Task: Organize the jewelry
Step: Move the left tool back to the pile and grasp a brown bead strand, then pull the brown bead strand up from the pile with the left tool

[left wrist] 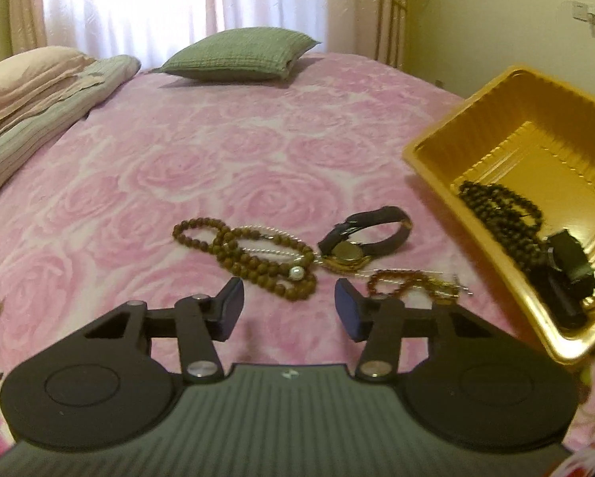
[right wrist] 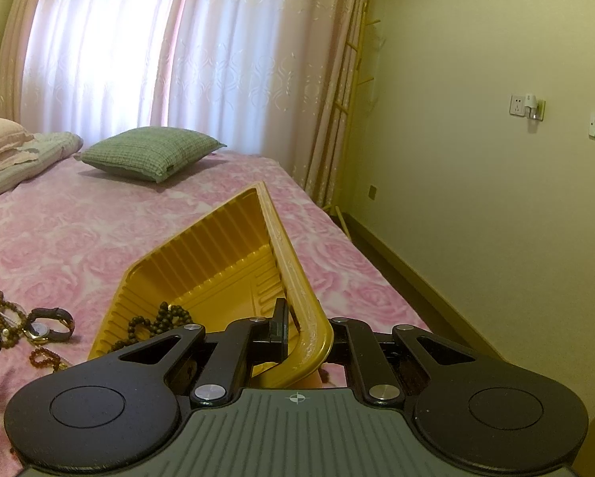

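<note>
On the pink rose bedspread (left wrist: 186, 151) lies a long brown bead necklace (left wrist: 257, 266) with a pearl strand, a brown-strapped watch (left wrist: 361, 238) and a small reddish bracelet (left wrist: 401, 282). My left gripper (left wrist: 288, 298) hovers just short of the beads, open, with nothing between its fingers. To its right a golden plastic tray (left wrist: 436, 159) is tilted up, holding dark beads (left wrist: 504, 214) and a black watch (left wrist: 568, 266). In the right wrist view my right gripper (right wrist: 301, 330) is shut on the tray's near rim (right wrist: 289, 262), with the dark beads (right wrist: 158, 322) inside and the loose watch (right wrist: 47, 326) at left.
A green pillow (left wrist: 238, 55) and folded bedding (left wrist: 39, 91) sit at the far end of the bed by the curtains. The bed's right edge (right wrist: 357, 246) drops to the floor beside a yellow wall with sockets (right wrist: 520, 105).
</note>
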